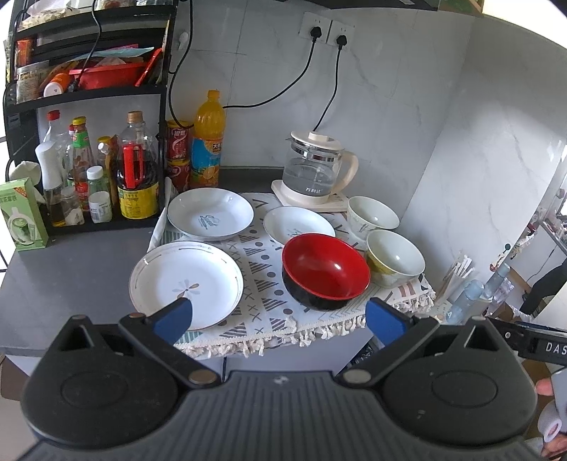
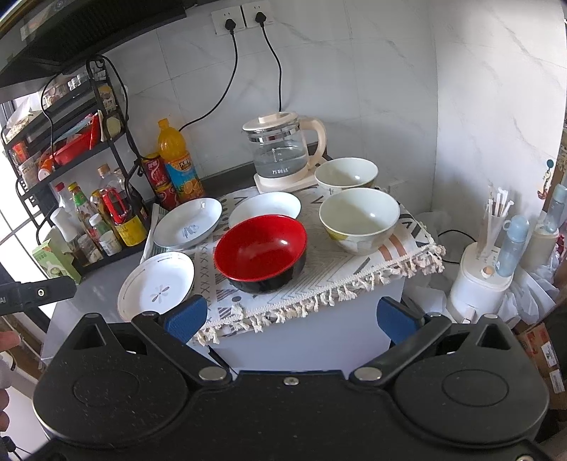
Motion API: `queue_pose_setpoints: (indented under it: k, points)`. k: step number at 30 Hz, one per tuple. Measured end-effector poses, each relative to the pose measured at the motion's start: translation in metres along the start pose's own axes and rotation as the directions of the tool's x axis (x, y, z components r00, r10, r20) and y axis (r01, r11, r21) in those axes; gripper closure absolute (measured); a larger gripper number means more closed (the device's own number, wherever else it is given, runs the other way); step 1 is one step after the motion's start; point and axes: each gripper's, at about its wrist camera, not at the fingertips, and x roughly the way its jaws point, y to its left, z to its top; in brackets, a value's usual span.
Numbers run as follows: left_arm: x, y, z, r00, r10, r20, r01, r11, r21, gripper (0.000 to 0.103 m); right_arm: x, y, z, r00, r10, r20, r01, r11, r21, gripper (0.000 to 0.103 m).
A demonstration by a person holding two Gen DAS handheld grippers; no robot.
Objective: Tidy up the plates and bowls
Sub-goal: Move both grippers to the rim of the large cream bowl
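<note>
White marbled tiles back a grey desk [image 1: 71, 269] in a kitchen corner, and a patterned, fringed cloth [image 1: 262, 280] covers its right part. Six pieces of crockery sit on that cloth: three plates and three bowls.

The plates are all white. One with a grey flower motif [image 1: 186, 283] lies nearest on the left, its near rim partly past the cloth edge. A second with a blue print [image 1: 211, 212] lies behind it. A third, smaller plate [image 1: 297, 223] lies to the right of that, just behind the red bowl [image 1: 326, 271], which is red inside and black outside and stands upright near the middle front of the cloth.

Two pale bowls stand at the right: one [image 1: 395, 257] just beside the red bowl, the other [image 1: 372, 214] behind it, next to a glass kettle [image 1: 315, 168] on a cream base. Two black plugs sit in two wall sockets [image 1: 326, 30] above.

A black rack [image 1: 88, 95] at the left holds many sauce bottles; one orange drink bottle [image 1: 209, 142] and two stacked red cans [image 1: 178, 154] stand beside it.

The left tool [image 1: 280, 321] hovers before the desk's front edge, its blue pads wide apart and holding nothing. The right tool [image 2: 290, 319] hangs likewise spread and empty, in front of the cloth's fringe.
</note>
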Motion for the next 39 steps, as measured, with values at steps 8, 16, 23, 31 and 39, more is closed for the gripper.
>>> queue_pose_setpoints:
  k: [8,16,23,31,39]
  points:
    - [0.038,-0.002,0.011,0.999,0.004,-0.045,-0.003,1.0,0.008,0.0,0.027,-0.005,0.017,1.0,-0.015,-0.011,0.015,1.0,-0.001,0.0]
    - [0.089,-0.004,0.031,0.996,-0.01,-0.093,0.01,1.0,0.002,0.0,0.064,-0.015,0.039,0.998,-0.052,-0.023,0.052,0.999,-0.004,0.0]
    - [0.137,-0.013,0.056,0.994,-0.024,-0.11,0.028,0.999,0.036,0.001,0.096,-0.024,0.061,0.996,-0.083,-0.036,0.083,0.996,0.01,0.001]
    - [0.19,-0.03,0.082,0.988,-0.027,-0.149,0.039,0.996,0.078,0.003,0.129,-0.04,0.081,0.992,-0.116,-0.055,0.119,0.992,0.047,0.005]
    - [0.238,-0.052,0.093,0.977,-0.042,-0.209,0.077,0.984,0.162,0.008,0.157,-0.055,0.088,0.981,-0.172,-0.095,0.18,0.979,0.096,0.016]
